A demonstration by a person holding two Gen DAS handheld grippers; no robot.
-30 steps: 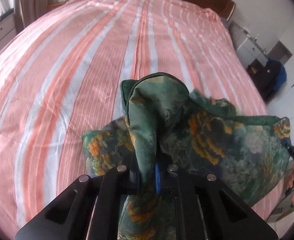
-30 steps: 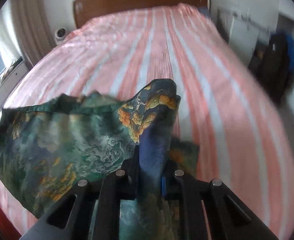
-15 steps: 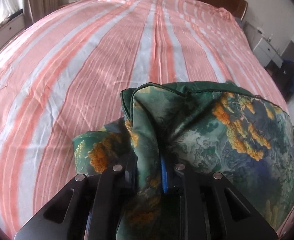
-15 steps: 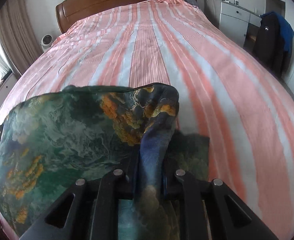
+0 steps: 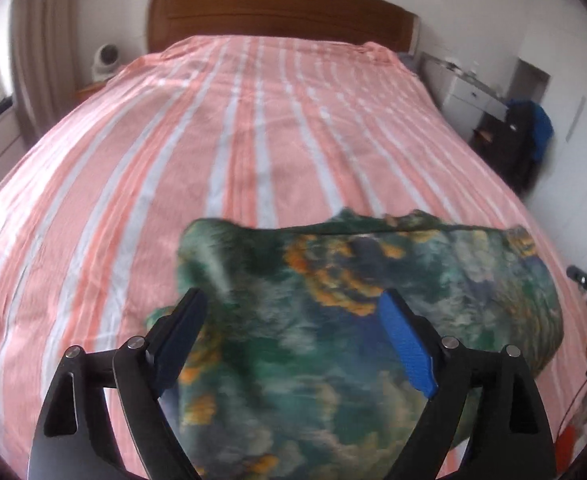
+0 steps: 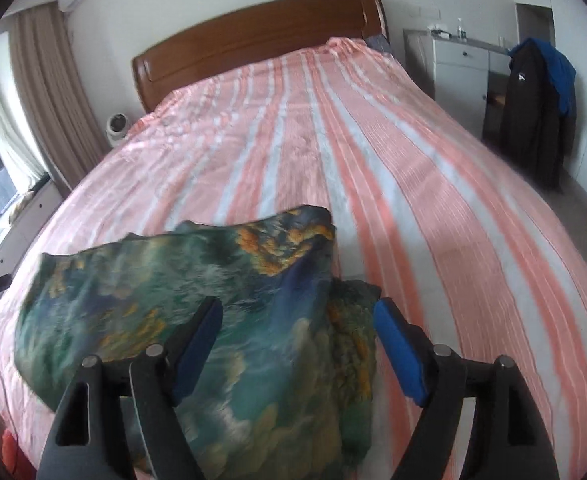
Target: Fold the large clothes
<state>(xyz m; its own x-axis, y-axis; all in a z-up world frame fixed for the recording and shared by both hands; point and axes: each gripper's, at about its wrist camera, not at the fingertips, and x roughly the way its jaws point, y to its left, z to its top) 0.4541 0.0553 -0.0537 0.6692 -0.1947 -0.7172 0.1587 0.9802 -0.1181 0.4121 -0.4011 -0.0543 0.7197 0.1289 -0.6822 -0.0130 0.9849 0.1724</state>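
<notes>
Both your left tongs [image 5: 289, 312] and right tongs [image 6: 297, 324] are opening, pads clear, dropping the cloth [image 5: 333, 344] onto the bed [image 5: 253, 140] to set its fold.

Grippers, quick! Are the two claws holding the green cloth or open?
Left gripper: jaws opening, gripping nothing; the green patterned garment lies between them.
Right gripper: jaws opening, gripping nothing; same garment between them.

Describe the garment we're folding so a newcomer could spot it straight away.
Start at the big bed with the pink-and-white striped cover and wooden headboard. On its near end lies the garment, a folded green cloth beneath both opening tools, gripped by neither. Its dark green print with orange-yellow patches is the only patterned cloth against the stripes.
</notes>
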